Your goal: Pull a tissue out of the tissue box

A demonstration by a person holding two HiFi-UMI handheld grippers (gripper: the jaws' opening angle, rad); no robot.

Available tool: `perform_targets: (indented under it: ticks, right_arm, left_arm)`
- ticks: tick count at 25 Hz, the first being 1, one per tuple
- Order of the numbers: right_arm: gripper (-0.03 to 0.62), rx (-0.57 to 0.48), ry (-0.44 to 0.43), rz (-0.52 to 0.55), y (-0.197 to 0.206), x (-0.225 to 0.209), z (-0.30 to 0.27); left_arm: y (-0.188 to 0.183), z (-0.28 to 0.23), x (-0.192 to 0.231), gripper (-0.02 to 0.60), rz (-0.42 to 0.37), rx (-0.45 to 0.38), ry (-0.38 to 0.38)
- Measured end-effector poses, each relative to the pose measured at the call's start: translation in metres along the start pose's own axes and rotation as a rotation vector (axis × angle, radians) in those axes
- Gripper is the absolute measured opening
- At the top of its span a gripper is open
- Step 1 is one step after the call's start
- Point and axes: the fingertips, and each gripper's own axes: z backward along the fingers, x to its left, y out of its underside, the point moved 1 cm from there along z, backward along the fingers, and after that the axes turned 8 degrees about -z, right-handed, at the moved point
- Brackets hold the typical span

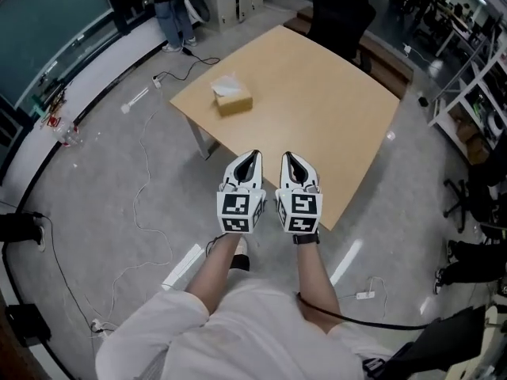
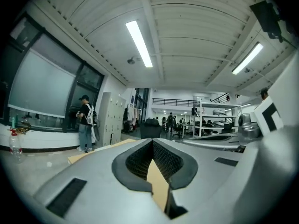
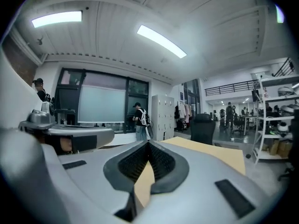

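A tan tissue box (image 1: pixel 231 96) with a white tissue sticking out of its top stands near the far left corner of the wooden table (image 1: pixel 317 109). My two grippers are held side by side over the table's near edge, well short of the box. The left gripper (image 1: pixel 253 156) is shut with nothing in it, and so is the right gripper (image 1: pixel 287 157). In the left gripper view the left gripper's (image 2: pixel 153 140) tips meet, with only table colour showing below them. The right gripper view shows the right gripper (image 3: pixel 148 142) the same way, pointing across the table (image 3: pixel 210 150).
A black office chair (image 1: pixel 341 10) stands at the table's far side. White cables (image 1: pixel 142 204) and a power strip trail over the grey floor on the left. A person (image 1: pixel 176 14) stands at the back by a wall screen. Metal shelves (image 1: pixel 475 93) line the right.
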Motion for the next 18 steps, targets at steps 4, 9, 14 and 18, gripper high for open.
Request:
perform_targets:
  ticks: [4, 9, 14, 18]
  right_arm:
    - [-0.005, -0.011, -0.047, 0.030, -0.017, 0.032, -0.064]
    - [-0.005, -0.006, -0.124, 0.070, -0.020, 0.073, -0.117]
    - [-0.005, 0.040, -0.175, 0.077, -0.009, 0.082, -0.150]
    - [-0.005, 0.065, -0.217, 0.045, -0.002, 0.075, -0.191]
  left_arm:
    - [-0.008, -0.017, 0.076, 0.000, 0.008, -0.019, -0.074]
    - [0.000, -0.024, 0.147, 0.000, 0.034, -0.030, -0.150]
    - [0.018, -0.046, 0.169, 0.000, 0.084, 0.003, -0.164]
    - [0.037, -0.072, 0.182, 0.000, 0.087, 0.038, -0.169]
